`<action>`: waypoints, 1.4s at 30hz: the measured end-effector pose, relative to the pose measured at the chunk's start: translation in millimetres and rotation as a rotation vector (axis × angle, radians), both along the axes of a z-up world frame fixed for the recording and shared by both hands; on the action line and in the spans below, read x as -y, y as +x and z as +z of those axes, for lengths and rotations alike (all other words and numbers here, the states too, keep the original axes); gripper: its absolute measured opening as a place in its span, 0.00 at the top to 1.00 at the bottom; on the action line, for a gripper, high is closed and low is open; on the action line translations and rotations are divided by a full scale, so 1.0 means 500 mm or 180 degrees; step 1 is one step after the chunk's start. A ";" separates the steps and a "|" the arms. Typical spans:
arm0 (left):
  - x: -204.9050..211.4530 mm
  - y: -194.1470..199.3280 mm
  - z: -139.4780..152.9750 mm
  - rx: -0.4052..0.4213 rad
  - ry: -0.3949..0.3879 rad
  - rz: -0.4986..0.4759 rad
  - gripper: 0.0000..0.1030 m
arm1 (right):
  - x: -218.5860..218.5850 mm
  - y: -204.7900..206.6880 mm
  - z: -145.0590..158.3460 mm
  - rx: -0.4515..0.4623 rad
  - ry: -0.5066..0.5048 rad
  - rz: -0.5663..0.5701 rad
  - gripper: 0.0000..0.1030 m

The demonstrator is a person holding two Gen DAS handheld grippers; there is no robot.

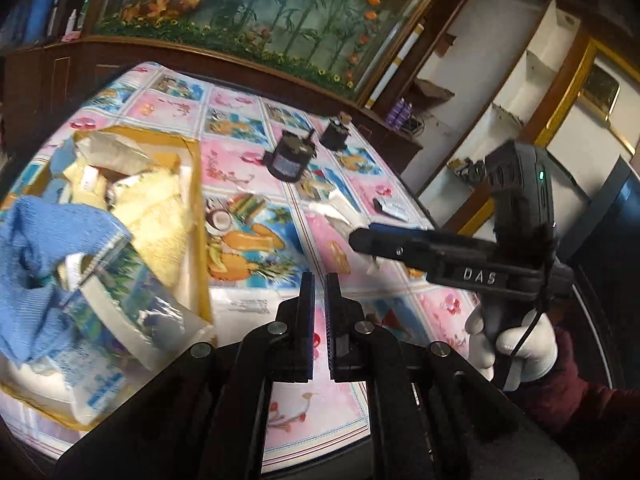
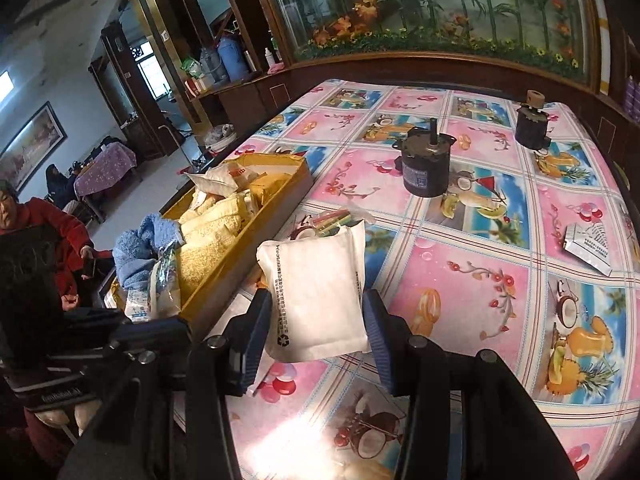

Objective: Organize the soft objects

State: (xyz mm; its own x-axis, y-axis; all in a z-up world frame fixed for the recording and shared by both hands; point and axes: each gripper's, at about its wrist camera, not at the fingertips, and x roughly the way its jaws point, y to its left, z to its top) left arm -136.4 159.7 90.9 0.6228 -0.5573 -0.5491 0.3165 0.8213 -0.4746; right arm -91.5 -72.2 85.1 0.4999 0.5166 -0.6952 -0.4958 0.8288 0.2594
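**Right gripper carrying pouch; box not yet reached**

Left wrist view: my left gripper (image 1: 319, 292) hangs nearly clenched, holding nothing, beside the yellow box (image 1: 196, 200) of towels.

Right wrist view: my right gripper (image 2: 316, 320) clasps a white pouch (image 2: 316, 292) above the tablecloth (image 2: 460, 280). Judged next: carry left, release over box. Two motors (image 2: 426, 168) stand well apart, no obstruction.

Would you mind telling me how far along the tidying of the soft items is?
Done: yellow towels, blue towel and packets sit in the yellow box. In hand: the right gripper holds a white soft pack. Left: boxing it; the left gripper is shut, empty.
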 end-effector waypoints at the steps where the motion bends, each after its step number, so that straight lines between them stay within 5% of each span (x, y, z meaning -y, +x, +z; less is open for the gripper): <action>1: -0.025 0.007 0.010 -0.0003 -0.0029 0.0080 0.96 | -0.010 0.000 0.005 0.0005 0.0024 0.0036 0.55; 8: -0.191 0.120 -0.019 -0.0347 -0.0074 0.0844 0.96 | -0.140 0.023 0.019 -0.0007 0.0095 0.0377 0.55; 14: -0.281 0.189 -0.106 -0.0756 -0.0689 0.1051 0.91 | -0.247 0.056 -0.003 -0.0198 0.0059 0.0585 0.55; 17: -0.278 0.167 -0.086 -0.0651 -0.0703 0.1040 0.84 | -0.289 0.069 -0.005 -0.0173 -0.0082 0.0625 0.55; 19: -0.265 0.137 -0.057 -0.0462 -0.0539 0.1061 0.57 | -0.315 0.089 -0.009 -0.0181 -0.0167 0.0603 0.53; 20: -0.262 0.122 -0.045 -0.0385 -0.0466 0.1084 0.54 | -0.327 0.101 -0.014 -0.0196 -0.0220 0.0600 0.53; 25: -0.272 0.055 -0.017 -0.0159 -0.0531 0.1119 0.51 | -0.382 0.145 -0.054 -0.0508 -0.0499 0.0629 0.46; 31: -0.325 -0.060 -0.032 0.0046 -0.0701 0.1210 0.44 | -0.379 0.131 0.063 -0.0198 -0.0194 0.0602 0.38; 35: -0.352 -0.107 -0.060 -0.0027 -0.0693 0.1296 0.44 | -0.486 0.167 0.080 -0.0634 0.0075 0.1027 0.38; 40: -0.393 -0.150 -0.092 -0.0111 -0.0805 0.1437 0.44 | -0.605 0.256 -0.029 -0.1452 0.0023 0.1056 0.39; 42: -0.407 -0.166 -0.100 -0.0121 -0.0836 0.1482 0.44 | -0.616 0.280 -0.058 -0.1572 0.0045 0.0938 0.39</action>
